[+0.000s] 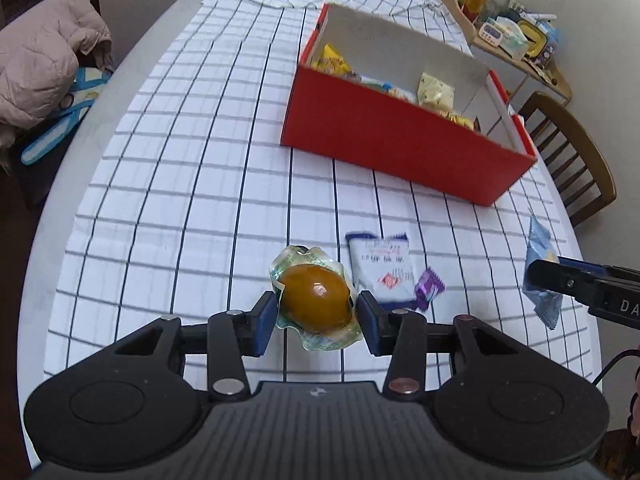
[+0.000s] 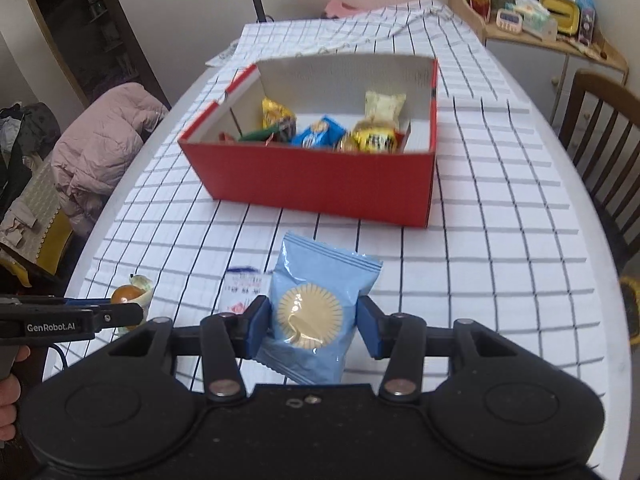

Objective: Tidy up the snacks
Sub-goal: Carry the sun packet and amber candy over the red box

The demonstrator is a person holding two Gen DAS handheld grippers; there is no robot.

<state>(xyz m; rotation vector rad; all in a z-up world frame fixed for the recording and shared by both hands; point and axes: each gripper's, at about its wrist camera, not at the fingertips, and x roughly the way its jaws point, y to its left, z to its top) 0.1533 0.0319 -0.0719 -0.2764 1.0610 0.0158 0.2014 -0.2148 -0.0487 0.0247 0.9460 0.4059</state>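
My left gripper [image 1: 318, 322] is shut on a vacuum-packed brown egg [image 1: 314, 302] and holds it just above the checked tablecloth. My right gripper [image 2: 314, 326] is shut on a light blue snack packet [image 2: 316, 312] with a round yellow print. A red box [image 1: 396, 148] with white inside walls stands further back and holds several wrapped snacks [image 2: 320, 130]. A white packet with blue ends [image 1: 382, 268] and a small purple candy [image 1: 428, 290] lie on the cloth beside the egg. The right gripper and its blue packet [image 1: 538, 272] show at the right of the left wrist view.
A wooden chair [image 1: 576, 152] stands at the table's right side. A pink jacket [image 1: 44, 56] lies on a seat to the left. A cluttered wooden shelf [image 2: 552, 16] stands at the back right. The table [image 1: 120, 92] has a rounded edge.
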